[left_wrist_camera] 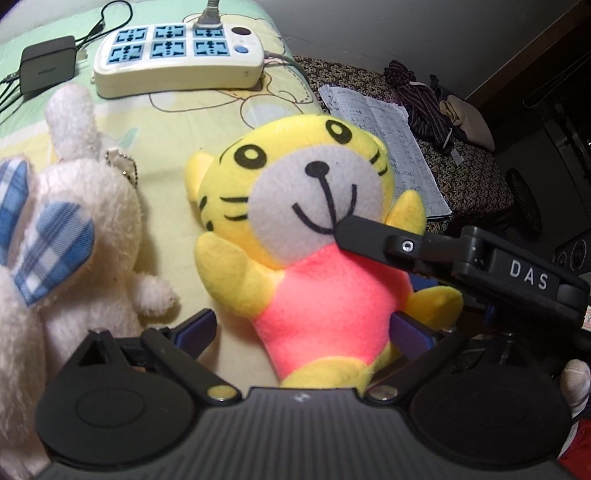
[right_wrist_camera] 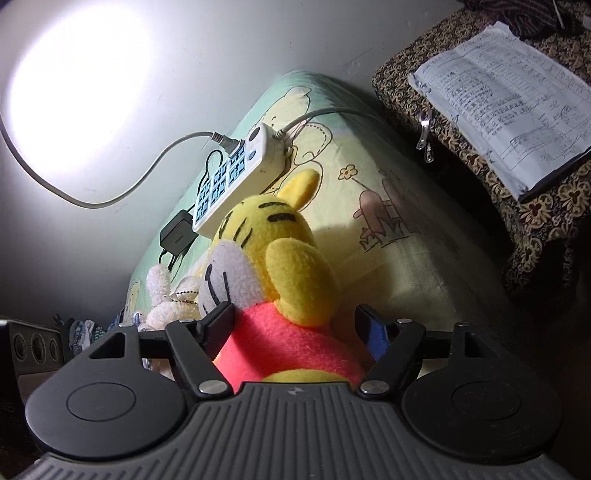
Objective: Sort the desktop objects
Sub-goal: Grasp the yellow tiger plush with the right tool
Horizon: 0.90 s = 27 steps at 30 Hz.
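My right tongs (right_wrist_camera: 295, 328) straddle the tiger plush (right_wrist_camera: 280, 266), spread wide around its pink belly. My left tongs (left_wrist_camera: 299, 332), also spread, bracket its legs; whether either pad touches, I cannot tell.

We count two plush toys: one yellow tiger (left_wrist_camera: 295, 221) in a pink shirt and one white rabbit (left_wrist_camera: 74, 229) with blue plaid ears. We see one white power strip (left_wrist_camera: 177, 59) with six blue-faced sockets, one plug (left_wrist_camera: 208, 16) seated in it, and one black adapter (left_wrist_camera: 48, 68). We count one stack of handwritten papers (right_wrist_camera: 509, 114) and one bundle of striped dark cloth (left_wrist_camera: 421, 99). Two grippers show, the left gripper (left_wrist_camera: 301, 330) and the right gripper (right_wrist_camera: 295, 321).
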{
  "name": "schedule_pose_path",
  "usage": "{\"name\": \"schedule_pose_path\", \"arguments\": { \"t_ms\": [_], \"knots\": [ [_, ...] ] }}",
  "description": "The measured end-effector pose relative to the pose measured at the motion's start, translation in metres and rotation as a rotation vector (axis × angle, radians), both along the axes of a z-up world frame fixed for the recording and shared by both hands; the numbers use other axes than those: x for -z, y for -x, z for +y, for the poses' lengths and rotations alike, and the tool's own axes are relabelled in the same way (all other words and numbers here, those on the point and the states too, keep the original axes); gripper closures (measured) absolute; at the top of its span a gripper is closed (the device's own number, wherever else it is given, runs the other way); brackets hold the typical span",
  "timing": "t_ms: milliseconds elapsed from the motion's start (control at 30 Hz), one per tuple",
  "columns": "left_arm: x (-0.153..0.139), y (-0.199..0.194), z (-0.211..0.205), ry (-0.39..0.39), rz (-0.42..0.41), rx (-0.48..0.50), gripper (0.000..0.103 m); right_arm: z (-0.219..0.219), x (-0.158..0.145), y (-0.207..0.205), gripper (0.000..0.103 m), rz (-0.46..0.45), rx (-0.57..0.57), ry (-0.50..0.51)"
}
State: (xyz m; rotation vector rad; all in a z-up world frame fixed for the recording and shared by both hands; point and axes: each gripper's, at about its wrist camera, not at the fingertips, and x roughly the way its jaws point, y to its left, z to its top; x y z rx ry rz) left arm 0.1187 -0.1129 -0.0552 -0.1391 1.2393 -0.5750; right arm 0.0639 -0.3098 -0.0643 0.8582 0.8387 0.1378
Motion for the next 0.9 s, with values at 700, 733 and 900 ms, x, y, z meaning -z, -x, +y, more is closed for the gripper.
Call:
{"name": "schedule_pose_path", "arguments": {
  "t_ms": [700, 733, 900],
  "knots": [
    [-0.020, 0.043, 0.019, 0.076, -0.011, 0.093, 0.015, 0.019, -0.011, 0.063, 0.056, 0.025, -0.010, -0.149],
    [-0.022, 0.050, 0.022, 0.077, -0.015, 0.100, 0.015, 0.022, -0.013, 0.069, 0.056, 0.024, -0.013, -0.151],
    [-0.035, 0.082, 0.036, 0.065, -0.052, 0.114, 0.015, 0.038, -0.024, 0.091, 0.056, 0.016, -0.035, -0.149]
  ]
}}
